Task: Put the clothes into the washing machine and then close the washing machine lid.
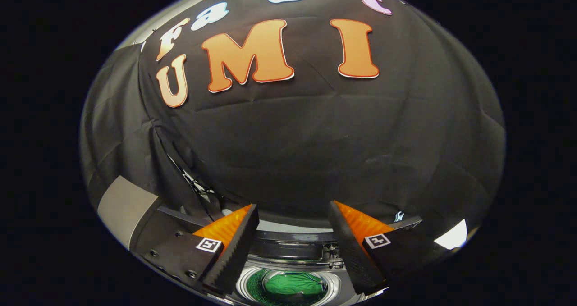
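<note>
My gripper (pixel 293 213) stands open, with nothing between its two fingers. Below and between the fingers lies the round opening of the washing machine drum (pixel 247 284). Inside the drum sits a green cloth (pixel 295 282). A dark rim and hinge part (pixel 331 257) of the machine top runs across just beyond the drum, between the fingers. I cannot make out the lid itself.
The black cloth wall (pixel 315 153) of the booth rises close ahead, beyond the fingers. A grey panel (pixel 124 207) stands to the left of the left finger. A bright white patch (pixel 453 236) shows to the right of the right finger.
</note>
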`<action>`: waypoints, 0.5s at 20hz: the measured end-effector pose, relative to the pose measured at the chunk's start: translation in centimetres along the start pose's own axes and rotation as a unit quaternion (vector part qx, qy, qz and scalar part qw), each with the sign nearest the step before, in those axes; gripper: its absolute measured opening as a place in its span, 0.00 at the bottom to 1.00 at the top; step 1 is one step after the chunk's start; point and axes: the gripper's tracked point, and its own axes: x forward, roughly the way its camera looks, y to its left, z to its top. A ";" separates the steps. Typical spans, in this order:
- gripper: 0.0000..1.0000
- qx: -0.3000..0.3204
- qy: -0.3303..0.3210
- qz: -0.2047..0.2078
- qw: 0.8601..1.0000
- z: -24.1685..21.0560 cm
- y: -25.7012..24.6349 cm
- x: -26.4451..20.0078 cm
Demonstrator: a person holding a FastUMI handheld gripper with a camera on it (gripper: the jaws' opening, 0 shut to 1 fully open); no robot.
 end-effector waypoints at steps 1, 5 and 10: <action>1.00 0.000 -0.003 -0.001 1.000 -0.1 -0.1 -0.4; 0.99 -0.002 -0.007 -0.011 1.000 -0.6 0.2 -1.4; 0.99 -0.003 -0.010 -0.022 1.000 -1.2 0.3 -2.7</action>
